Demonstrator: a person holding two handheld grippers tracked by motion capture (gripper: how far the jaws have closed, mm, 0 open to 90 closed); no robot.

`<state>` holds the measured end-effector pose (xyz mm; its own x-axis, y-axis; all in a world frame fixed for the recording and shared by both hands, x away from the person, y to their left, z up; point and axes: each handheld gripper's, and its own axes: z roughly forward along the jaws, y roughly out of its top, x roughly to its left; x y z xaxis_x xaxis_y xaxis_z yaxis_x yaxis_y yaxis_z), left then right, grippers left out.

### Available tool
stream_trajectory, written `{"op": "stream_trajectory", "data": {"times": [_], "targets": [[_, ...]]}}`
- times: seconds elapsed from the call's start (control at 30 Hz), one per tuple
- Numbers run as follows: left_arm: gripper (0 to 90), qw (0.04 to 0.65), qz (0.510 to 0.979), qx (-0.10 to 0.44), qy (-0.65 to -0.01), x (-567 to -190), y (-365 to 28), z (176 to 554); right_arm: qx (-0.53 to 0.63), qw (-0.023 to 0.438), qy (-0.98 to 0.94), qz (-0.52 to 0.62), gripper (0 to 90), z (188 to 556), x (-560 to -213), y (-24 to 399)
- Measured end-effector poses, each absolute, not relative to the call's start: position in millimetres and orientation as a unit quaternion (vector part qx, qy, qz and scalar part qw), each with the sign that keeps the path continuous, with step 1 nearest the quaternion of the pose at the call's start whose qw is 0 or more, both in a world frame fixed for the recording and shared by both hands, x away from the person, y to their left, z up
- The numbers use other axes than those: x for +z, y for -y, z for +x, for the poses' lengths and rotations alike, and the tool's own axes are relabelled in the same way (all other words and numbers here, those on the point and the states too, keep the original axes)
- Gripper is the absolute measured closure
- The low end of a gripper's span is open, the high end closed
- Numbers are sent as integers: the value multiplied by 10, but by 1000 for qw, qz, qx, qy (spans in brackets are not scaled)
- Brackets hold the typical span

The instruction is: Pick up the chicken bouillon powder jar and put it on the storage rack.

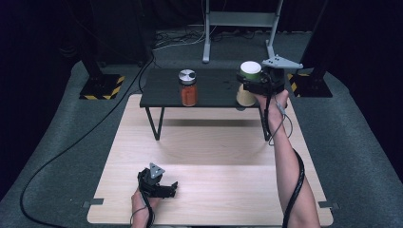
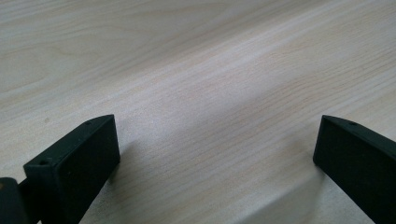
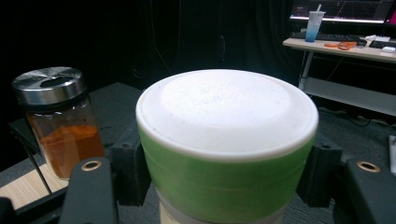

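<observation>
The green-and-white canister (image 1: 249, 81) is kept upright, clamped by the right gripper (image 1: 259, 85) over the black shelf's (image 1: 214, 88) right end, well right of the spice jar (image 1: 188, 87). The left gripper (image 1: 161, 189) is left open on the wooden table (image 1: 214, 156), far off.

Dim room, pale wooden bench (image 1: 209, 156) on grey carpet (image 1: 62, 156)
A small black side table (image 1: 209, 85) on thin legs stands at the bench's far edge; behind it rises a grey metal stand (image 1: 240, 21), with dark posts on yellow-and-black striped bases (image 1: 100, 87) to either side and a black cable (image 1: 71, 147) trailing over the floor. In the right gripper view a desk (image 3: 345, 49) carries a lit monitor (image 3: 343, 9), a keyboard and a lidded cup (image 3: 314, 25)
</observation>
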<state>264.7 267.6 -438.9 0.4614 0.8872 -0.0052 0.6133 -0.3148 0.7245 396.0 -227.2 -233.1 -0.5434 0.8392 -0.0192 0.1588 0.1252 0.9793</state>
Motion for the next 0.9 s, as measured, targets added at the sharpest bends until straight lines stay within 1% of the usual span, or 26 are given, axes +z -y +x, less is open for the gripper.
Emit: {"op": "stream_trajectory", "data": {"times": [0.43, 0.9], "targets": [[4, 338, 785, 202, -478, -4388, -2677, 2647, 549, 301, -684, 373, 331, 4112, -2366, 2228], [4, 338, 785, 203, -478, -4389, -2676, 2647, 558, 290, -677, 382, 332, 4130, -2410, 2284]]}}
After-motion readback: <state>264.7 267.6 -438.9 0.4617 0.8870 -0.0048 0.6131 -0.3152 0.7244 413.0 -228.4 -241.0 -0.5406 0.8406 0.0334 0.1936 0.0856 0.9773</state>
